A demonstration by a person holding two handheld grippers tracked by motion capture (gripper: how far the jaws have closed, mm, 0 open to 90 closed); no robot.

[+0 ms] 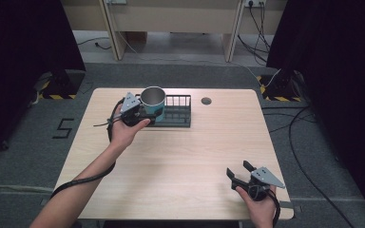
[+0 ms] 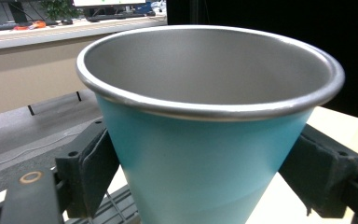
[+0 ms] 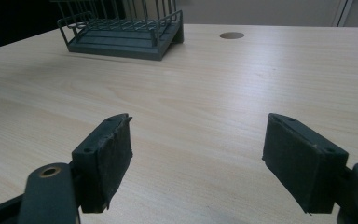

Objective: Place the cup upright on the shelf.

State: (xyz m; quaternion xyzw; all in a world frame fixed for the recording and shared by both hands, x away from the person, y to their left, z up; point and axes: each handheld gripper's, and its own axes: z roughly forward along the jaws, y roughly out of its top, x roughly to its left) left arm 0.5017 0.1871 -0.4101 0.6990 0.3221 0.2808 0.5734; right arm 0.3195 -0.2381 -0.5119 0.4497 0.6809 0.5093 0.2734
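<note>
Cup (image 2: pixel 205 154), teal with a steel rim, sits upright in the left gripper (image 1: pixel 145 115), pinched between both pads at the rack's (image 1: pixel 178 114) left end (right gripper (image 3: pixel 198 163) rests spread near the table (image 1: pixel 185 161) edge), so I'd keep it level and steady over the wires.

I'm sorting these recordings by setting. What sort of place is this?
Probably a lab or office recording bay: a bare wooden table with a cable hole, black curtains at both sides, cables across grey carpet, and hazard-taped stand bases.
</note>
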